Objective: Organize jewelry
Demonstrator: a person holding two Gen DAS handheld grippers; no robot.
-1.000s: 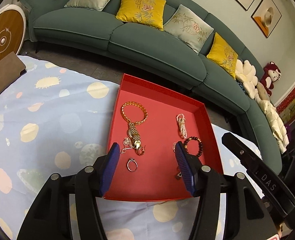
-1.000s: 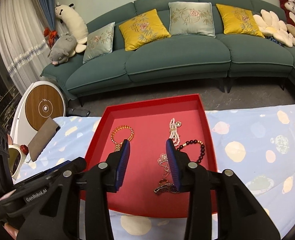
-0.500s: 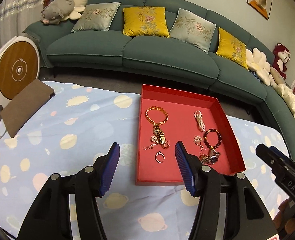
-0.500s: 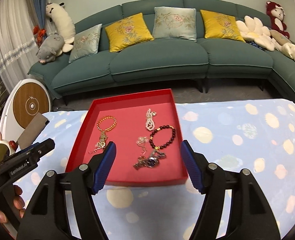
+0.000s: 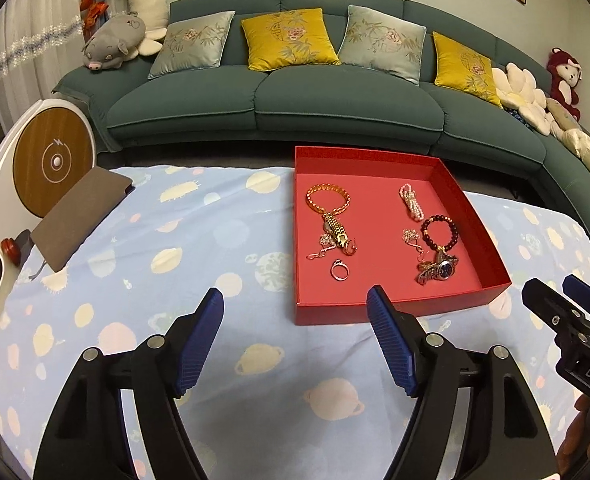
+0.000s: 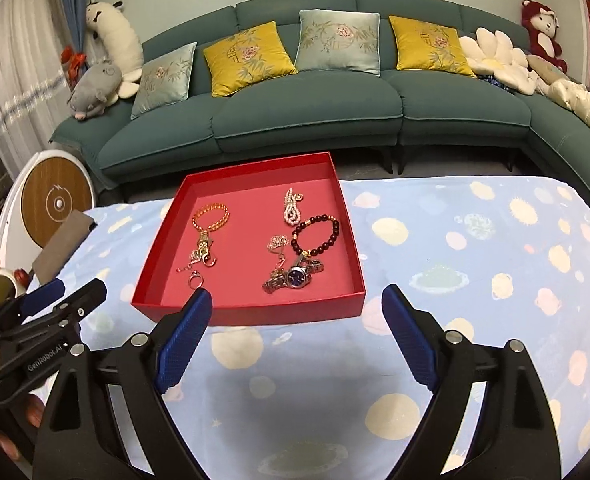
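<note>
Two grippers hover short of the red tray (image 5: 399, 312), both over the spotted blue cloth on the tabletop (image 5: 215, 240). Left gripper (image 5: 295, 344): jaws wide, have just been opening, nothing between them. Right gripper (image 6: 295, 344): jaws wider yet, also just opening, nothing held.

All jewelry lies inside the tray. Left half: gold bracelet (image 5: 327, 200) toward the far wall, a watch band and small chain pieces below it, a ring (image 5: 339, 270) nearest the front wall. Right half: pearl strand (image 5: 411, 207) at the far end, dark bead bracelet (image 5: 439, 232) mid-tray, blue-faced wristwatch (image 5: 439, 270) nearest the front wall.

Risks, as judged:
- Pieces in each half touch or overlap; the bead bracelet meets the watch. Lifting one likely drags its neighbour.
- Ring is small and flat; wide pads may slide over it or flick it.
- Tray looks light, unanchored on soft cloth; a jaw tip catching the front wall could shove or tip it.
- Both grippers entering together may collide.
</note>
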